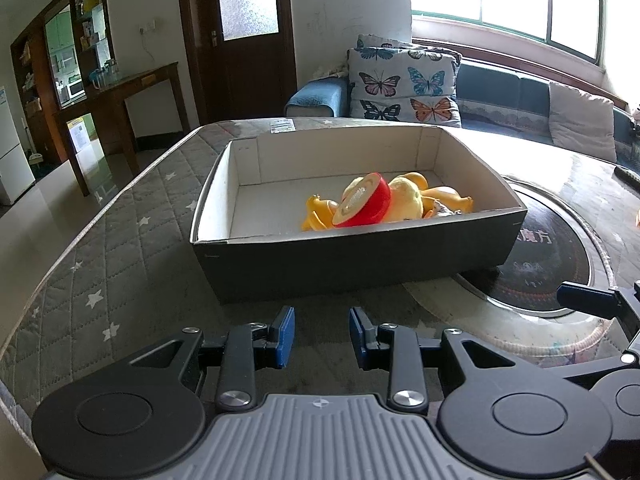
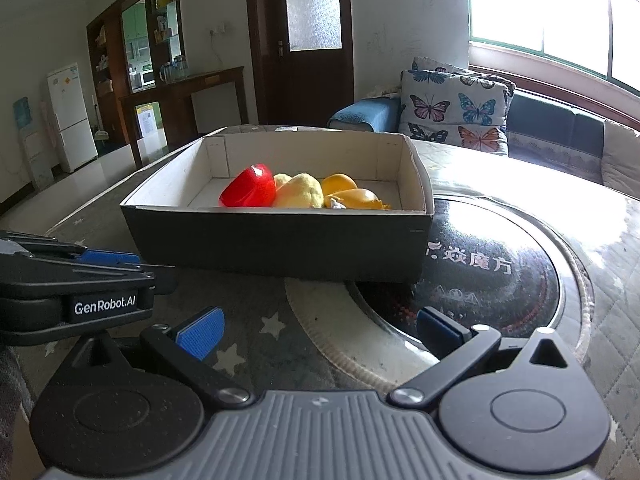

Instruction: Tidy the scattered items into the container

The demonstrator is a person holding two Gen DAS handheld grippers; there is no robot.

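A dark cardboard box with a white inside stands on the quilted table; it also shows in the right wrist view. Inside lie a red half apple, a pale yellow fruit and orange toy pieces. My left gripper is open and empty, just short of the box's near wall. My right gripper is wide open and empty, over the table in front of the box. The left gripper's body shows at the left of the right wrist view.
A round black glass hob is set into the table under the box's right corner. A small orange item lies at the far right table edge. A sofa with butterfly cushions stands behind the table. A remote lies at right.
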